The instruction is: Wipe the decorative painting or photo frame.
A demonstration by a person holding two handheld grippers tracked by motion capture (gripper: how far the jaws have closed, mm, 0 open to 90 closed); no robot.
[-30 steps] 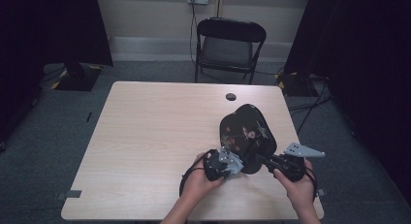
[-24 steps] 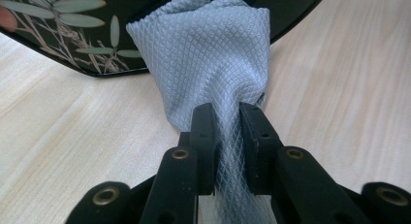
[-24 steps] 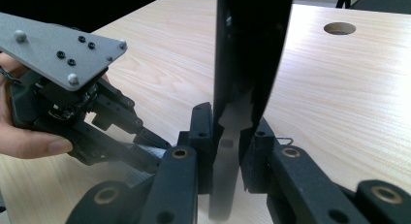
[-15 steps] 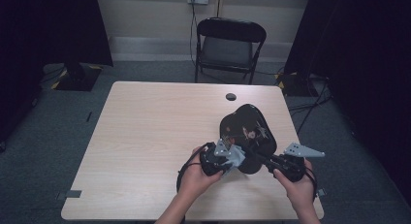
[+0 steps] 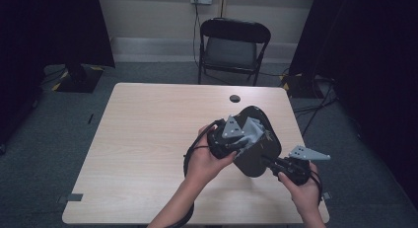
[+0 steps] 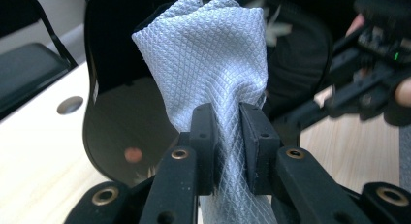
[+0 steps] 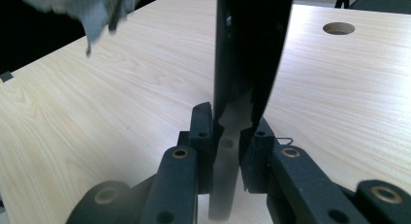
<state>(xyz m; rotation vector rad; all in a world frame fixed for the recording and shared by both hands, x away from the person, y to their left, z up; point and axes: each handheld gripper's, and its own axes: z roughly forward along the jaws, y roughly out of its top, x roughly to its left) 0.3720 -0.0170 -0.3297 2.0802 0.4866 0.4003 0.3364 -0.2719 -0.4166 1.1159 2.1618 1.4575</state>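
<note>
Holding the black plate [image 5: 256, 154] on edge over the bench [image 5: 148, 154], my right tool [image 5: 276, 165] clamps its rim. My left tool [image 5: 235, 143] pinches the grey cloth [image 6: 213, 64] against the glossy face; I should wipe gently while bracing firmly.

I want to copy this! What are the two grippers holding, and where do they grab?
Left gripper pinches the grey cloth at its bunched lower end. Right gripper clamps the black plate by its near edge.
</note>
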